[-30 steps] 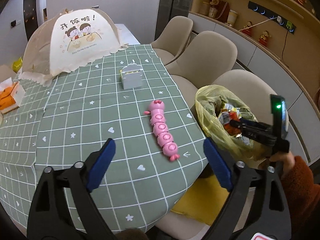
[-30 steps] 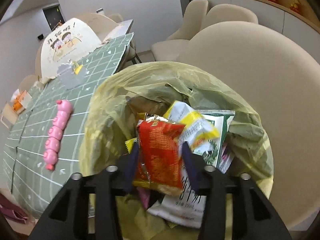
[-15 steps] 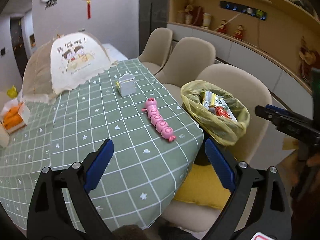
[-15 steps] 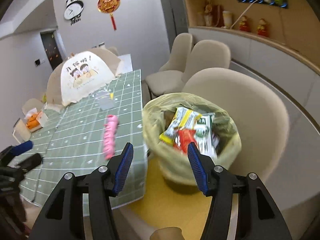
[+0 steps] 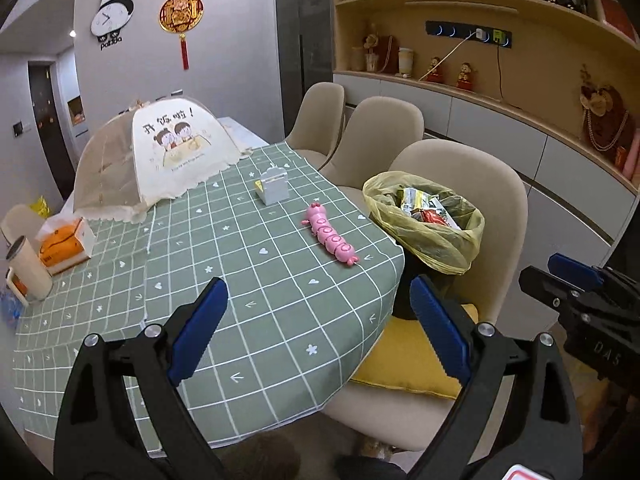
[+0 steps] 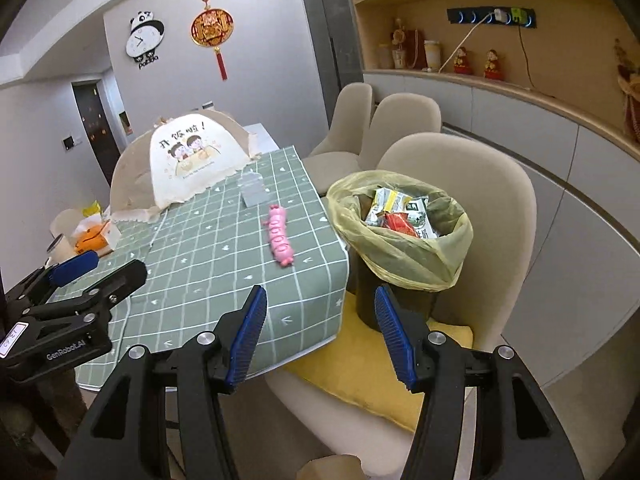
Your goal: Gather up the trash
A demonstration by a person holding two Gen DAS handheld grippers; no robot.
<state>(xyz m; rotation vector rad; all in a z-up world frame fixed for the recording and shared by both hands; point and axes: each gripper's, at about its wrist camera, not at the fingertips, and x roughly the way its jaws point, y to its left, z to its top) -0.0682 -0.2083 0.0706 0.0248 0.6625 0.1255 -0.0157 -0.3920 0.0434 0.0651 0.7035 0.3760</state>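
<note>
A black bin lined with a yellow bag (image 5: 432, 236) (image 6: 400, 256) stands on a beige chair's yellow cushion beside the table. Snack wrappers (image 6: 400, 214) (image 5: 424, 206), one of them red, lie inside it. My left gripper (image 5: 320, 324) is open and empty, held back from the table's near edge. My right gripper (image 6: 320, 336) is open and empty, held back above the chair seat, short of the bin. Each gripper also shows in the other's view, the right one (image 5: 576, 280) and the left one (image 6: 72, 276).
On the green checked tablecloth (image 5: 224, 264) lie a pink caterpillar toy (image 5: 330, 236) (image 6: 280, 236), a small grey box (image 5: 274, 186), a mesh food cover (image 5: 160, 152), a tissue box (image 5: 64, 244) and a cup (image 5: 28, 268). Beige chairs (image 5: 376, 136) line the right side.
The right gripper let go of the red wrapper into the bin, opened and pulled back. Both grippers have drawn back and up from the table and bin.
</note>
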